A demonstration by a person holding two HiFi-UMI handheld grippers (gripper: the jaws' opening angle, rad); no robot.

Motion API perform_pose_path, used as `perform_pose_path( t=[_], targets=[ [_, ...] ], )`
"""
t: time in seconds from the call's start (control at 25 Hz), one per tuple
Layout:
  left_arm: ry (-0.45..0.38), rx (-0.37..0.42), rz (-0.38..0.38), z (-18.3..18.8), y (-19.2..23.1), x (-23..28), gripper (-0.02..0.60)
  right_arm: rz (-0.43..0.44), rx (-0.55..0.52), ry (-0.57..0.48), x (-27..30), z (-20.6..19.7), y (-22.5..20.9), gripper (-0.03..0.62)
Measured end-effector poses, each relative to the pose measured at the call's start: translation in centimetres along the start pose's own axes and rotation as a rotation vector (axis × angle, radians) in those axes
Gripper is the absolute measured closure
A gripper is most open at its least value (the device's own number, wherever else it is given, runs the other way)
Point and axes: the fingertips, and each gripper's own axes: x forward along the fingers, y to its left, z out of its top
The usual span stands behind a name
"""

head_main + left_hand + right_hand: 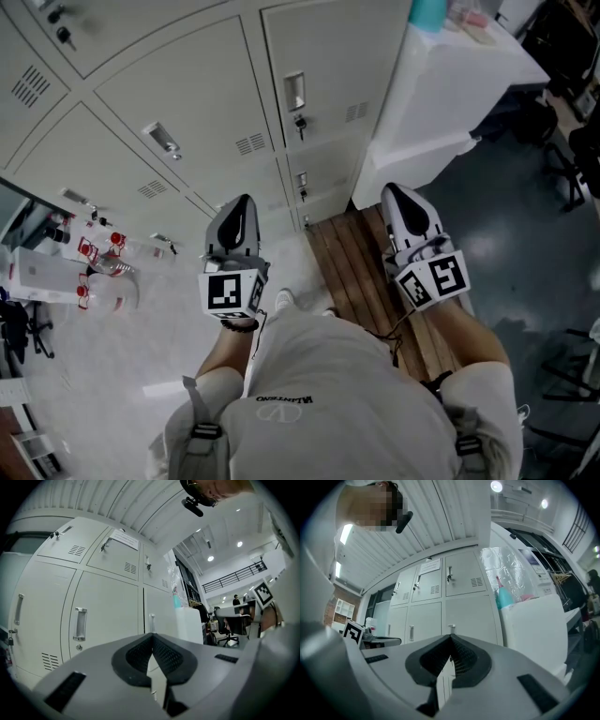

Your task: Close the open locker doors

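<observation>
- Red-capped bottles (89,250), at 9 o'clock in the head view; they play no part in the task.
- Left gripper (246,201): jaws pressed fully together with nothing between them, aimed at the lockers but well apart from them.
- Locker doors (187,103), spanning 10 to 12 o'clock: every door in view lies flush in its frame, and none stands ajar.
- Right gripper (393,191): jaws likewise closed and empty, not touching any door.
- White cabinet (441,103), at 1 o'clock, just beside the last locker column.
- Progress: the closing appears finished for all visible doors; any door left open would lie outside these views.
</observation>
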Motion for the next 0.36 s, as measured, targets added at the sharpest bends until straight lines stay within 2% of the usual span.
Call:
perform_pose_path(
  t=[0.36],
  targets=[
    [0.003, -0.004, -0.007, 0.22, -0.45, 0.13, 0.578, 0.003, 0.013, 0.01, 0.12, -0.14, 0.07, 0.585]
  ],
)
